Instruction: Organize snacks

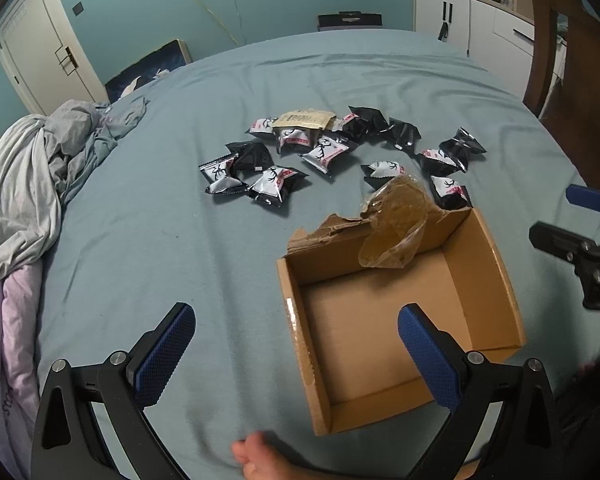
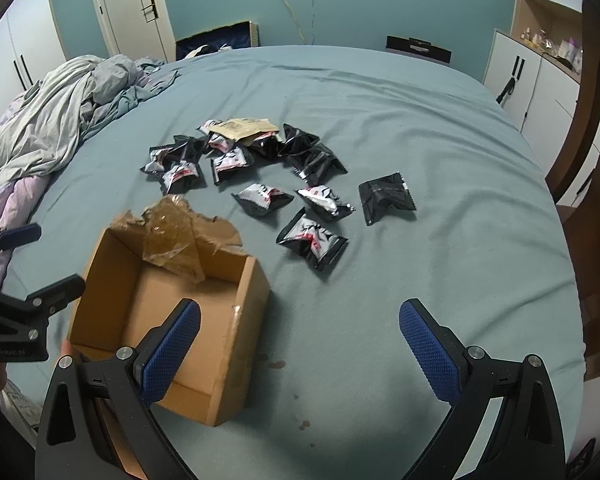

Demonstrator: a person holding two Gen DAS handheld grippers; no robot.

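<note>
- my left gripper (image 1: pixel 296 354) is spread wide with nothing between its fingers, above the cardboard box's (image 1: pixel 496 264) left wall.
- my right gripper (image 2: pixel 300 354) gapes too, holding nothing, with the box at its left finger.
- the snack packets (image 2: pixel 312 242) lie scattered on the bed sheet (image 2: pixel 440 152) ahead of both, beyond the box.

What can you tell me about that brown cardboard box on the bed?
The open brown cardboard box sits upright on the blue-grey bedsheet, nothing inside it. Its far flap is ragged and torn, and a crumpled sheet of clear brownish tape hangs from there into the box. Tape remnants shine on one side wall. The black-and-white snack packets lie beyond it, apart.
</note>
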